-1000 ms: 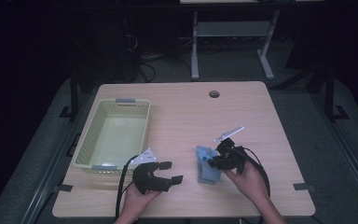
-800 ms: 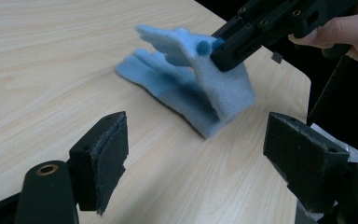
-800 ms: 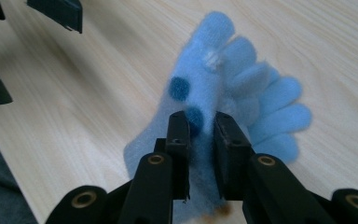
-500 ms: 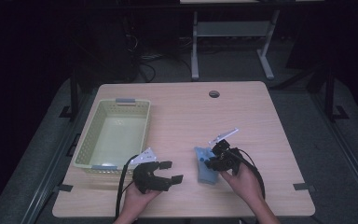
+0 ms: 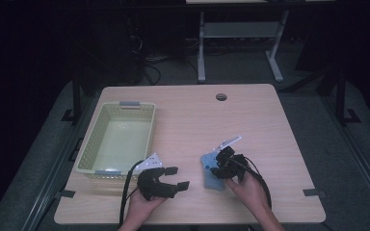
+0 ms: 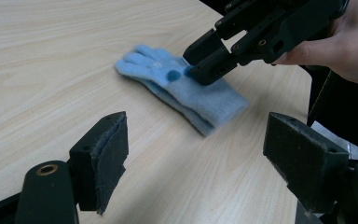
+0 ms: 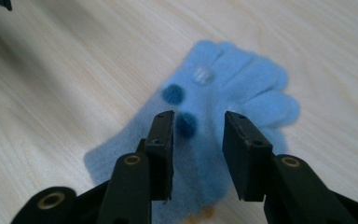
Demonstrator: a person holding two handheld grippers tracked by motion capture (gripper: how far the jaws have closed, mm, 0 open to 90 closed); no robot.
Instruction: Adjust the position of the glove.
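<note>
**Right gripper view: glove between the jaws**

Right gripper view has the light blue knitted glove lying flat on the pale wooden worktop, near its front edge. Right hand-held gripper straddles it, jaws parted, not clenched. Left hand-held gripper sits nearby, released wide, beside the pale green plastic basket.

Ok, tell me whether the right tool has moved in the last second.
Yes, slightly. The right tool has shifted left over the blue glove, toward the basket.
</note>
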